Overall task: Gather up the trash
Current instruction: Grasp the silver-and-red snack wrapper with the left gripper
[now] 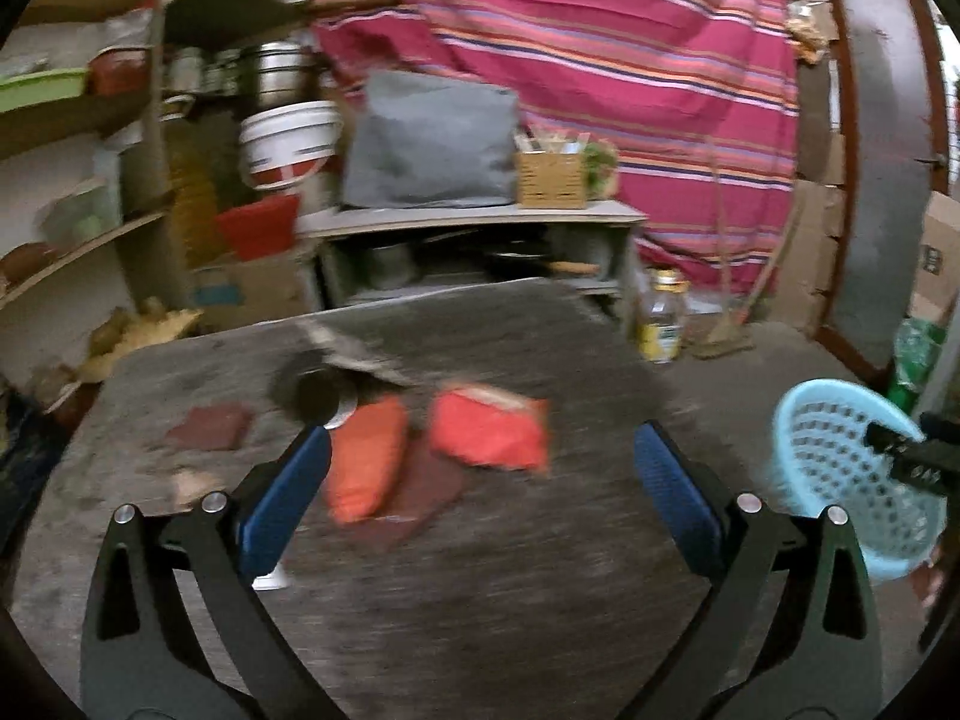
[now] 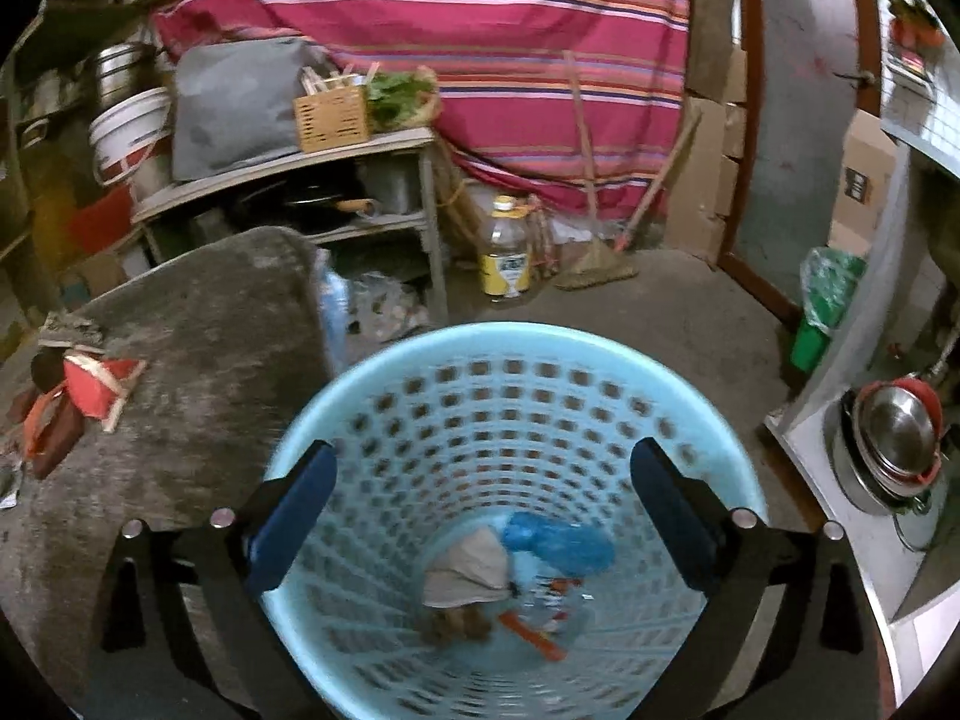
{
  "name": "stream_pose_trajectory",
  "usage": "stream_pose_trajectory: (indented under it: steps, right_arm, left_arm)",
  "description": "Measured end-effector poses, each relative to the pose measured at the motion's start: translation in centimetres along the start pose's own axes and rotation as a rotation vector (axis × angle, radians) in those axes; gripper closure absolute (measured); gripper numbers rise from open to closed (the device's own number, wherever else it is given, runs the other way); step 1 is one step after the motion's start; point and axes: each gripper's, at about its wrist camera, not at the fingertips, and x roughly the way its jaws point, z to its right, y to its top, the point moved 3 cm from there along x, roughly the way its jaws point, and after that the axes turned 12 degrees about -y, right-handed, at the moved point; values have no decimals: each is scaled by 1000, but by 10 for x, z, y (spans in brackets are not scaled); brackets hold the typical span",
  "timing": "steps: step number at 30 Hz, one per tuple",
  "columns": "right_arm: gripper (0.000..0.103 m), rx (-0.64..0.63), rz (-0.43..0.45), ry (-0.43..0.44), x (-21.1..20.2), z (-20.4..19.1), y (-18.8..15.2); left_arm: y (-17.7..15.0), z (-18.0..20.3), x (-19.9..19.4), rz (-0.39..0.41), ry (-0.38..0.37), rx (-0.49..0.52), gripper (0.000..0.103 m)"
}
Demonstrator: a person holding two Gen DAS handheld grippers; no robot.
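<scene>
A pink striped cloth [image 1: 600, 60] is hung across the back wall. A grey cushion [image 1: 429, 141] and a small woven box [image 1: 551, 179] are set on a low shelf unit [image 1: 474, 219]. A clear bottle [image 2: 505, 252] and a broom [image 2: 591, 210] are seen on the floor, steel bowls [image 2: 894, 438] stacked at right.

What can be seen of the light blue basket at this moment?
The light blue basket is a round plastic bin with a smooth rim and walls pierced by rows of small square holes. It stands upright on the floor beside the grey table. At its bottom lie bits of trash: a grey-white crumpled piece, a blue bag, something brown and an orange-red strip. The right gripper hangs open over its mouth, holding nothing. In the left wrist view the basket shows at the far right, blurred.
</scene>
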Motion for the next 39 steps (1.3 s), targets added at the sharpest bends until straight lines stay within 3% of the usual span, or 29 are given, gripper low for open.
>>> stream_pose_trajectory:
  steps: [8,15,21,24,27,31,39]
  right_arm:
    - [5,-69,13,71,-15,-69,-3]
    - [5,-153,-8,67,-12,-109,-14]
    - [5,-159,-27,93,-10,-139,-16]
    - [5,-174,-33,107,-10,-156,-17]
    - [5,-199,-23,120,-14,-171,-18]
    - [5,-220,-13,131,-18,-184,-19]
    - [5,-230,8,177,-33,-209,-20]
  left_arm:
    - [-29,-99,-8,-43,128,-49,6]
    - [-57,-147,5,-113,153,-96,6]
    - [-69,-162,27,-206,91,-138,6]
    - [-71,-162,39,-251,51,-134,20]
    - [-79,-165,53,-321,41,-151,44]
    - [-78,-173,49,-296,27,-182,58]
    - [-72,-170,24,-228,102,-120,58]
